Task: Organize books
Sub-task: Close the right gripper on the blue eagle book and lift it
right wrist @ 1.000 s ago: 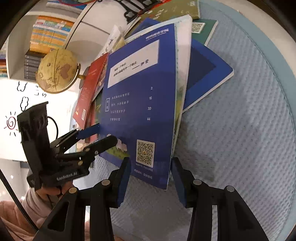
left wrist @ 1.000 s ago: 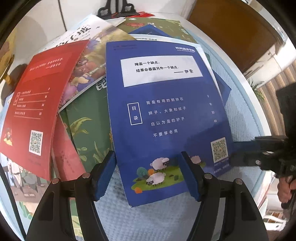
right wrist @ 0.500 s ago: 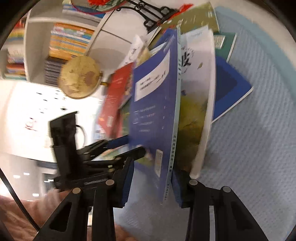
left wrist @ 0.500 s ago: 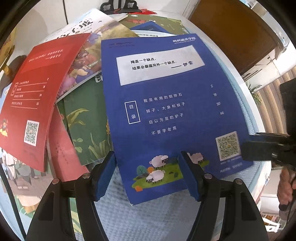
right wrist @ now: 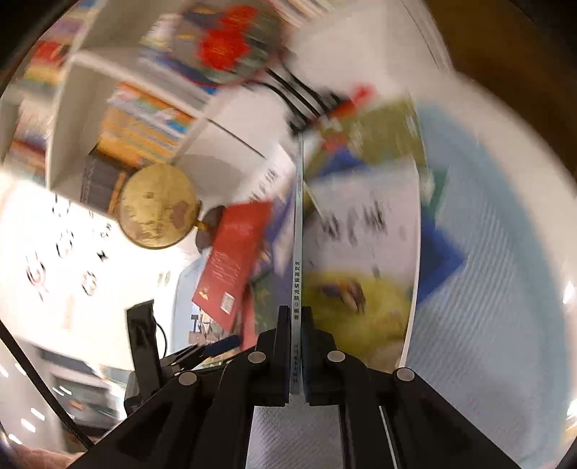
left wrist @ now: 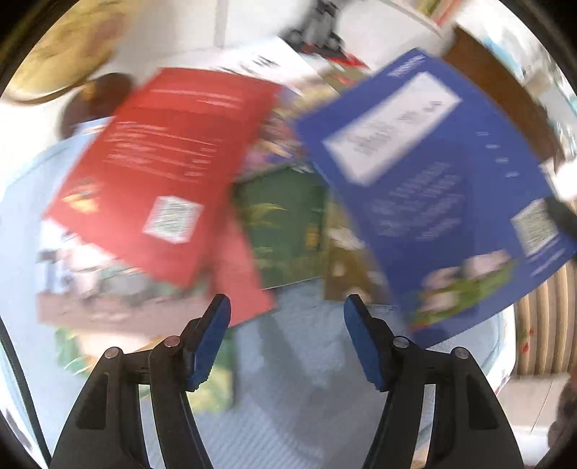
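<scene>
Both views are blurred by motion. My right gripper is shut on the thin blue book, which I see edge-on, raised off the pile. In the left wrist view that blue book hangs tilted at the right, with a right finger at its corner. My left gripper is over the mat; its jaws are closing a little with nothing between them. Beyond it lie a red book and a green book. A white and yellow book lies to the right of the held one.
Several books lie scattered on a light blue mat. A golden globe stands at the left, with a white bookshelf full of books behind it. A black bookend stands at the far edge. The left gripper shows low at the left.
The right gripper closed on the blue book and lifted it off the pile onto its edge. The left gripper slid left, so the blue book no longer lies between its fingers.
</scene>
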{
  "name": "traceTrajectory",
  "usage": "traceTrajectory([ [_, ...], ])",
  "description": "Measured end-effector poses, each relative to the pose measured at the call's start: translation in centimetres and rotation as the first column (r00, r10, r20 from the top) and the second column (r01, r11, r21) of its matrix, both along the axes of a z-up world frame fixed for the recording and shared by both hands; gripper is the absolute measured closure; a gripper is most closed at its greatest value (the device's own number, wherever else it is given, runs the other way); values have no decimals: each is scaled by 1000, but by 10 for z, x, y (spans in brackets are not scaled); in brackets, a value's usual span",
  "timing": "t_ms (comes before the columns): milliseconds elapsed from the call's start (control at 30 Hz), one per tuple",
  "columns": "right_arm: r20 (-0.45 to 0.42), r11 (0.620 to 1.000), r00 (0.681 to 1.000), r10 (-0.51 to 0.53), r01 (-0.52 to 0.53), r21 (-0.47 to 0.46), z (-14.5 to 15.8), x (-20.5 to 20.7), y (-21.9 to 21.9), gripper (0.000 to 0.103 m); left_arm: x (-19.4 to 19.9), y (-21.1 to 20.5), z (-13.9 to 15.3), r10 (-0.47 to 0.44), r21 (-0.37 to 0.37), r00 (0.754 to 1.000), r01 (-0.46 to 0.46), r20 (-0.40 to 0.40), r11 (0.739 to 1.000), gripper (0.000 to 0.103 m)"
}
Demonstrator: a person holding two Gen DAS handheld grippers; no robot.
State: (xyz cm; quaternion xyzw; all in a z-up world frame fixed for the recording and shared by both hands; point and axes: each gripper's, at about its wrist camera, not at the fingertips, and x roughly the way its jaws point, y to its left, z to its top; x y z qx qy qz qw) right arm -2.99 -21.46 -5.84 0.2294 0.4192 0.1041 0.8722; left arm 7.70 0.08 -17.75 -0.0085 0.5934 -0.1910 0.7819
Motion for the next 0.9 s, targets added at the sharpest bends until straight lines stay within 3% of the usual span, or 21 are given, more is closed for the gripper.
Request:
traceTrajectory([
  [67,39,983,995,94,-87,-161,28,-8,36,98,-6,28,10,57,-7,998,-57,17,998,41],
  [100,39,957,986,160,-145,-250,37,-12,64,98,-11,41,14,87,-2,996,-87,24,996,41],
  [167,-5,925,970,241,-231,-303,30,-15,104,98,-16,72,19,137,5,990,-137,30,991,41],
  [267,-93,856,930,355,-363,-368,-7,-28,161,97,-28,108,20,209,24,978,-210,23,977,40],
  [367,-176,847,886,429,-462,-262,-61,-38,194,91,-46,133,12,262,31,965,-262,-1,965,41],
  [400,-236,825,847,476,-523,-213,-83,-37,210,84,-52,139,6,281,37,960,-280,-17,959,41],
  [500,-299,796,787,540,-592,-122,-110,-38,221,84,-67,150,-7,324,36,944,-323,-54,946,41],
  [567,-292,806,786,545,-587,-76,-109,-33,210,84,-73,148,-13,341,26,937,-340,-76,940,41],
  [600,-283,824,801,527,-563,-60,-106,-26,197,74,-77,147,-16,347,11,934,-347,-89,938,40],
  [633,-289,841,815,502,-539,-59,-107,-20,187,47,-80,146,-16,347,-6,932,-350,-100,937,41],
  [700,-299,882,858,418,-462,-91,-108,-6,160,31,-84,137,-20,339,-46,933,-347,-119,937,39],
  [767,-295,907,880,374,-413,-81,-115,8,126,32,-85,128,-25,324,-75,936,-336,-136,939,39],
  [900,-335,895,862,379,-434,-103,-138,26,102,32,-83,107,-38,311,-114,931,-336,-189,935,39],
])
